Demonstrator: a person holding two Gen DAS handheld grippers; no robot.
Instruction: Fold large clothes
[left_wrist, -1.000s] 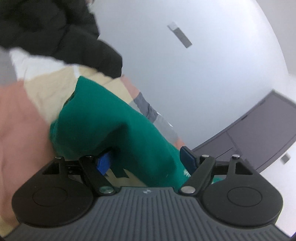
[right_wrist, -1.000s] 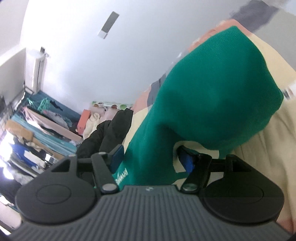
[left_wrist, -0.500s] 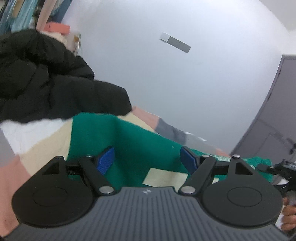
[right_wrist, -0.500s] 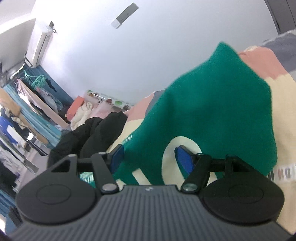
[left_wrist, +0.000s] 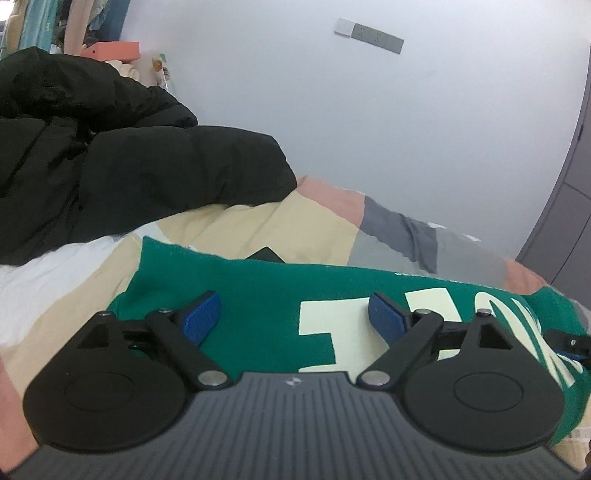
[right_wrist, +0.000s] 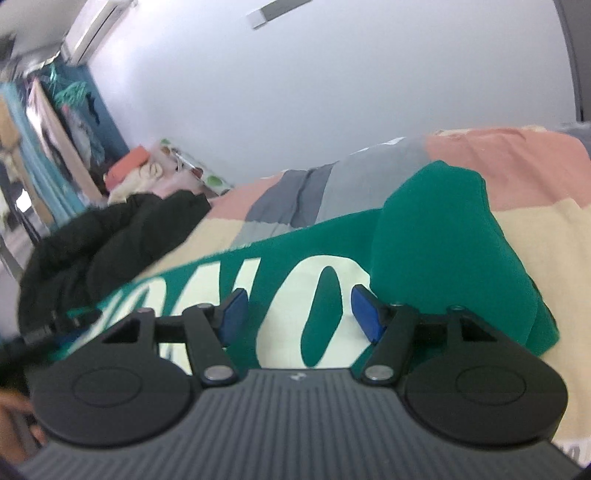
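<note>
A black padded jacket (left_wrist: 122, 162) lies heaped on the patchwork bedspread (left_wrist: 325, 225), perhaps a quilt.

Large cream letters, an "O" clearest, run across the green sweater (right_wrist: 436, 236), partly hidden.

Sweater (left_wrist: 258, 291) flat on the bedspread (left_wrist: 266, 225) — jacket (left_wrist: 110, 158) behind, to its left

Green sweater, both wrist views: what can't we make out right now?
- Green sweater, left wrist view: near hem hidden behind the left gripper, jaws opening, nothing pinched.
- Its cream lettering, right wrist view: lower part hidden by the right gripper, jaws closing, pads clear of cloth; whole word unreadable.
- Small dark object beyond the sweater: mostly hidden, unidentifiable.
- Clothes rack, right wrist view: motion-blurred.
</note>
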